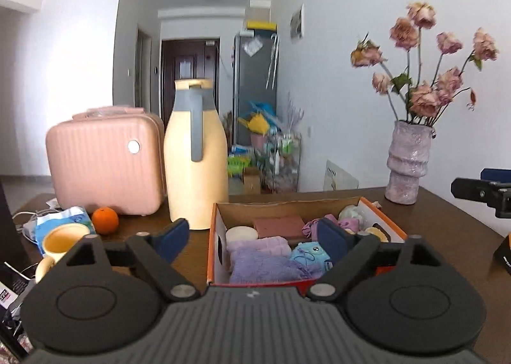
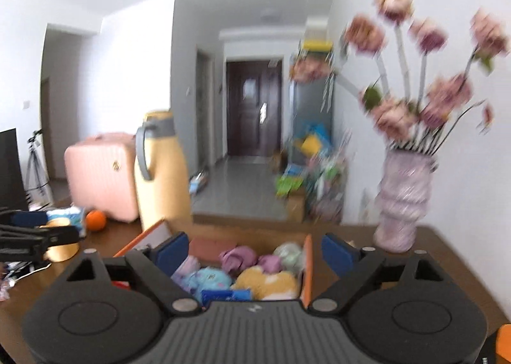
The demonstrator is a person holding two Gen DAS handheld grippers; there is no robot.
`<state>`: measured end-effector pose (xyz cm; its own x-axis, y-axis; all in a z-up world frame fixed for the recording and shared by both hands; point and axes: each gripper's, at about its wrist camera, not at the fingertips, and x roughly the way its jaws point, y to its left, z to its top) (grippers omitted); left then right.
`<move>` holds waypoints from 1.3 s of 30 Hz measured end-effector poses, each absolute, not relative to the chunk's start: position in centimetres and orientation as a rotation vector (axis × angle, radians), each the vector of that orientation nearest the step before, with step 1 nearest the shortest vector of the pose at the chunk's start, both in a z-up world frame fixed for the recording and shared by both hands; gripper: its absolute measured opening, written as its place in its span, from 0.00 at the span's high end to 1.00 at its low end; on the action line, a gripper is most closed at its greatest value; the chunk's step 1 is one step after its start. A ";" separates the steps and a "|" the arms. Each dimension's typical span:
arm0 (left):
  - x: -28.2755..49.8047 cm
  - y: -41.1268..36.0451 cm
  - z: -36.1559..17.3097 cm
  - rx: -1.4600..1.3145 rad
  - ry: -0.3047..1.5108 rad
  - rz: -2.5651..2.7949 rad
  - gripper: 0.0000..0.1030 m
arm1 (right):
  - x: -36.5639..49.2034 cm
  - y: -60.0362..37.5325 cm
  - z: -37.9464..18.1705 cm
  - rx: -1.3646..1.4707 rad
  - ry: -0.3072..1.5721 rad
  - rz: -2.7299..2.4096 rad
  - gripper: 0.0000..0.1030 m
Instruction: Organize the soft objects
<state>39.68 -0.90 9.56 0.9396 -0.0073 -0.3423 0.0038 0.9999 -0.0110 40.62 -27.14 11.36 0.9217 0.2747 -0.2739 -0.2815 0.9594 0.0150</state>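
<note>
On the brown table [image 1: 447, 214] stands an orange-edged cardboard box [image 1: 220, 220], beside a yellow jug [image 1: 194, 159]. In it lie a purple towel [image 1: 262, 263], a blue plush toy [image 1: 311, 254] and a yellow plush toy [image 2: 268, 282]. The left gripper [image 1: 252, 238] and right gripper [image 2: 254, 252] hover above the box, jaws wide apart and empty.

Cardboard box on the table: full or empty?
Nearly full. The box holds towels, plush toys and other soft items, open top.

1 box [image 1: 214, 246], 1 vase [image 1: 408, 162], 1 orange [image 1: 104, 220]
</note>
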 end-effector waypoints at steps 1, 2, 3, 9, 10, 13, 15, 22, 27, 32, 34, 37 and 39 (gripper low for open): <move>38.7 -0.8 9.4 -0.008 0.333 -0.005 0.11 | 39.8 -27.1 11.0 -0.022 0.246 0.275 0.08; 38.0 -0.8 9.3 -0.006 0.320 -0.008 0.11 | 39.0 -27.0 10.6 -0.015 0.220 0.267 0.08; 37.3 -0.8 9.1 -0.006 0.308 -0.010 0.11 | 38.4 -27.0 10.4 -0.011 0.208 0.262 0.08; 34.1 -0.4 8.8 -0.014 0.266 -0.016 0.08 | 35.7 -26.1 9.6 0.000 0.178 0.245 0.08; 33.5 -0.3 8.8 -0.013 0.255 -0.015 0.08 | 35.4 -26.2 9.4 0.002 0.177 0.244 0.08; 32.3 0.0 8.7 -0.015 0.236 -0.015 0.07 | 34.1 -26.1 8.9 0.010 0.176 0.239 0.08; 31.4 0.0 8.5 -0.016 0.221 -0.011 0.05 | 32.9 -26.1 8.5 0.015 0.170 0.235 0.08; 26.7 0.4 7.3 -0.017 0.183 0.006 0.04 | 27.7 -26.4 7.1 0.035 0.163 0.223 0.07; 21.6 0.5 6.3 -0.007 0.157 0.005 0.00 | 22.6 -26.0 5.6 0.040 0.150 0.226 0.07; 15.1 0.8 5.1 -0.030 0.152 0.025 0.00 | 16.5 -25.4 4.0 0.032 0.154 0.221 0.03; 12.3 1.2 4.5 -0.047 0.150 0.027 0.00 | 13.4 -24.7 3.1 0.008 0.137 0.207 0.01; 8.1 1.6 3.3 -0.047 0.137 0.051 0.00 | 9.1 -24.0 1.7 0.002 0.146 0.207 0.00; 5.9 1.6 2.5 -0.026 0.144 0.076 0.00 | 6.8 -23.7 1.0 0.028 0.168 0.221 0.00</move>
<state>5.89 1.58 2.55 0.9867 0.0741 -0.1448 -0.0779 0.9968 -0.0203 6.80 -23.70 1.03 0.9617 0.2208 -0.1625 -0.2162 0.9753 0.0458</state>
